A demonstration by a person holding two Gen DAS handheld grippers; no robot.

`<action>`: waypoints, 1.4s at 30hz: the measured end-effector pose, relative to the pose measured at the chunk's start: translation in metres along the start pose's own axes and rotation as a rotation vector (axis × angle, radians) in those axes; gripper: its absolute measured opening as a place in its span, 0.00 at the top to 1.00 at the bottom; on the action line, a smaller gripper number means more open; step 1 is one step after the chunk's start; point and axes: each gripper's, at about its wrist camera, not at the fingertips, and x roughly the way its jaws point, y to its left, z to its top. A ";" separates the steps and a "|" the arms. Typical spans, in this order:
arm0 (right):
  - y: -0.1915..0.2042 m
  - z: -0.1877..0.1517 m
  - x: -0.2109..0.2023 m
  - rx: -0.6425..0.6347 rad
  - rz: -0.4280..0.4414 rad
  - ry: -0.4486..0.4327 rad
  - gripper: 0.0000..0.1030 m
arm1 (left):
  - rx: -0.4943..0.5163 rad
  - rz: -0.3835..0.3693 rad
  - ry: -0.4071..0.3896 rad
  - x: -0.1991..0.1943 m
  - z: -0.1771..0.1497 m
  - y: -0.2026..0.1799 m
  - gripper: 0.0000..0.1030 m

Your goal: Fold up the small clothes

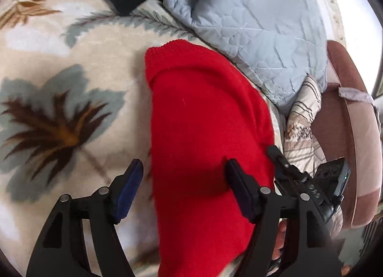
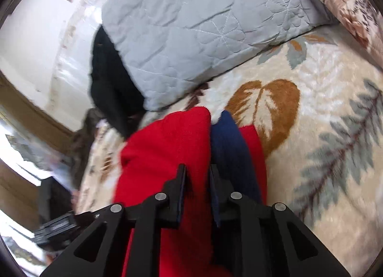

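Observation:
A small red knitted sweater (image 1: 203,118) lies on a leaf-patterned blanket (image 1: 71,66). My left gripper (image 1: 184,171) is open just above its near part, one finger over the blanket and one over the red cloth. In the right wrist view my right gripper (image 2: 197,176) is shut on a fold of the red sweater (image 2: 165,147), which is lifted toward the camera. A dark blue part (image 2: 227,138) of the garment shows beside the right finger. The right gripper also shows in the left wrist view (image 1: 287,169) at the sweater's right edge.
A pale blue quilted pillow (image 1: 258,27) lies beyond the sweater, and it also shows in the right wrist view (image 2: 191,25). A black garment (image 2: 107,80) lies beside it. A pink upholstered bed edge (image 1: 354,121) is at the right.

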 end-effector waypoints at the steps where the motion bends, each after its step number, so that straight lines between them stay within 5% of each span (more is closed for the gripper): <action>1: -0.001 -0.007 -0.007 -0.008 0.017 0.009 0.61 | 0.008 0.001 -0.009 -0.004 -0.006 -0.001 0.31; 3: -0.004 -0.025 -0.016 -0.020 0.033 0.026 0.54 | 0.018 0.006 -0.031 -0.012 -0.023 0.000 0.30; 6: -0.002 -0.041 -0.013 -0.031 0.012 0.059 0.58 | -0.007 0.006 -0.017 -0.008 -0.040 0.004 0.29; 8: 0.005 -0.042 -0.019 -0.062 -0.001 0.031 0.84 | -0.032 0.004 0.018 -0.001 -0.048 0.004 0.29; 13: 0.011 -0.043 -0.037 -0.103 -0.056 -0.080 0.96 | 0.013 0.050 0.015 0.003 -0.065 -0.003 0.26; 15: -0.005 -0.045 -0.021 -0.080 -0.135 -0.016 0.97 | 0.024 0.069 0.009 0.005 -0.068 -0.005 0.26; 20: 0.000 -0.033 -0.034 -0.049 -0.080 -0.044 0.85 | 0.039 0.050 0.018 -0.008 -0.065 -0.009 0.28; 24: 0.005 0.002 -0.036 0.022 -0.024 -0.117 0.53 | 0.025 0.038 -0.050 -0.025 -0.030 -0.009 0.28; 32: 0.006 0.047 0.048 0.064 -0.102 0.032 0.52 | 0.009 0.121 -0.045 0.016 0.064 0.000 0.28; 34: 0.010 0.053 0.055 0.029 -0.091 0.044 0.89 | 0.009 0.141 -0.044 0.025 0.078 -0.001 0.28; 38: 0.014 0.057 0.027 -0.050 -0.058 -0.100 0.92 | 0.001 0.117 -0.048 0.045 0.101 -0.009 0.28; 42: -0.020 0.059 0.053 0.030 -0.175 -0.013 0.92 | 0.021 0.177 -0.025 0.077 0.110 -0.017 0.28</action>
